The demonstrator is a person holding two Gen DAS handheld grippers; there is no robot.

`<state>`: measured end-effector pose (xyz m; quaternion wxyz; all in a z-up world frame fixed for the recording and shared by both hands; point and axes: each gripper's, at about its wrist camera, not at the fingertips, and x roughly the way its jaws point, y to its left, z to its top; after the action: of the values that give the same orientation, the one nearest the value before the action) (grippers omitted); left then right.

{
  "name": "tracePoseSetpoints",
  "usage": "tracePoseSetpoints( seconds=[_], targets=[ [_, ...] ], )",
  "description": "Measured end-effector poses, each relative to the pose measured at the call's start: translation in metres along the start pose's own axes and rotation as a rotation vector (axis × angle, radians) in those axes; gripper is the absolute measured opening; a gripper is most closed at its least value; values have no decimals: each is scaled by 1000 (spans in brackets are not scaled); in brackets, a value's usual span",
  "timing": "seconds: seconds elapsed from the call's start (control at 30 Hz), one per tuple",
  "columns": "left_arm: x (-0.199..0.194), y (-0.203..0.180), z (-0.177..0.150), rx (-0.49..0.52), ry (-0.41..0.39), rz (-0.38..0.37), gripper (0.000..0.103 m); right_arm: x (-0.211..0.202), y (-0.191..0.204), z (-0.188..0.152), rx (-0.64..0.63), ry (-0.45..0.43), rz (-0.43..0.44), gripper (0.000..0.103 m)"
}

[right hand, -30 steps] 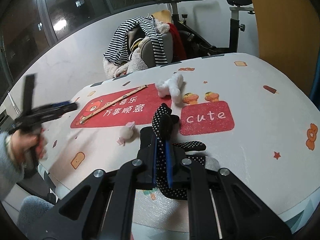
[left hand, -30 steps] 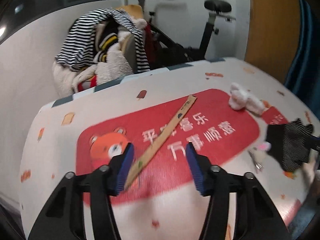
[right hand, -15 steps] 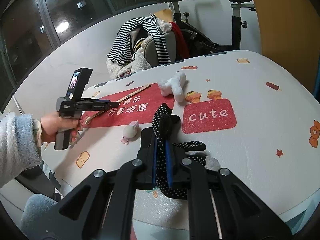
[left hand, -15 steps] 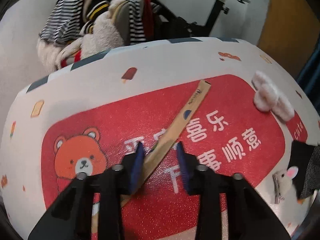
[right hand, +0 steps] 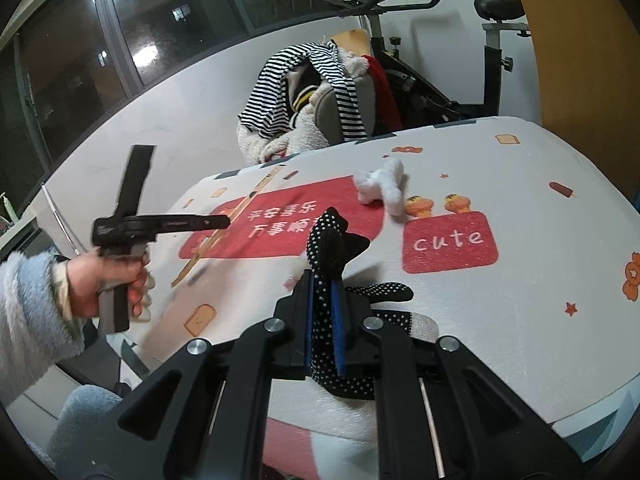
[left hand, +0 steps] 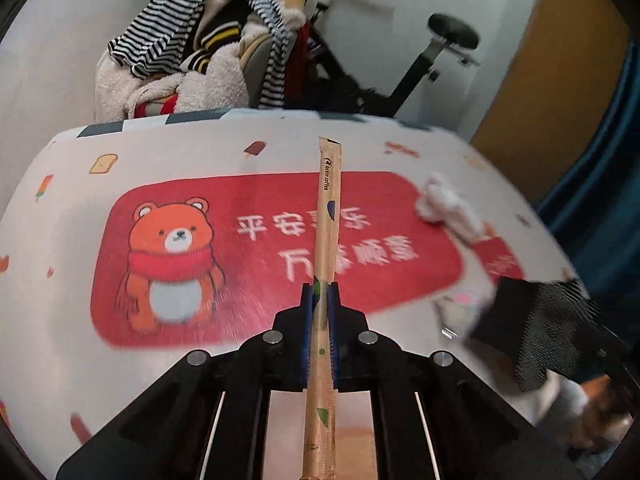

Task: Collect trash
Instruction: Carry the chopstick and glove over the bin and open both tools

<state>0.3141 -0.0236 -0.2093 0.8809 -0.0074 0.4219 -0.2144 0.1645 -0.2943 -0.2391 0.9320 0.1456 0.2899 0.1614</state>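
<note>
We note a long, thin paper-wrapped straw (left hand: 329, 216), tan kraft in colour with small green and blue marks and printed lettering. In the left wrist view it runs up the centre of the frame, from the bottom edge to just above the red panel of the desk (left hand: 72, 184) cover. The left gripper (left hand: 320, 304) has its blue-padded fingers (left hand: 305, 312) pressed together on the straw's lower part, pinching it.

In the right wrist view the same straw (right hand: 224, 224) appears as a slanted stick at centre left, held by the left gripper (right hand: 222, 222) in a hand (right hand: 108, 280) with a fluffy pale sleeve.

The right gripper (right hand: 322, 292) fingers (right hand: 335, 312) are closed on a black fabric piece with white dots (right hand: 332, 240), soft and crumpled, at the frame's centre. A white fluffy plush item (right hand: 382, 184) lies on the desk above it, apart from both grippers. The desk cover looks smooth and printed with cartoon motifs.
</note>
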Motion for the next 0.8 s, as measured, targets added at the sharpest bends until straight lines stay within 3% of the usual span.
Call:
tracePoseSetpoints(
  seconds=[0.4,0.6,0.8],
  targets=[
    [-120,-36,-88,-18,-37,-135,8,-48,39,5,-59,-76,55,12],
    [-163,-51,-131,33,-37,-127,8,-74,59,1,-81,-112,76,12],
    [-184,-53,-164,-47,-109,-188,8,-94,74,-3,-101,-135,85,12]
  ],
)
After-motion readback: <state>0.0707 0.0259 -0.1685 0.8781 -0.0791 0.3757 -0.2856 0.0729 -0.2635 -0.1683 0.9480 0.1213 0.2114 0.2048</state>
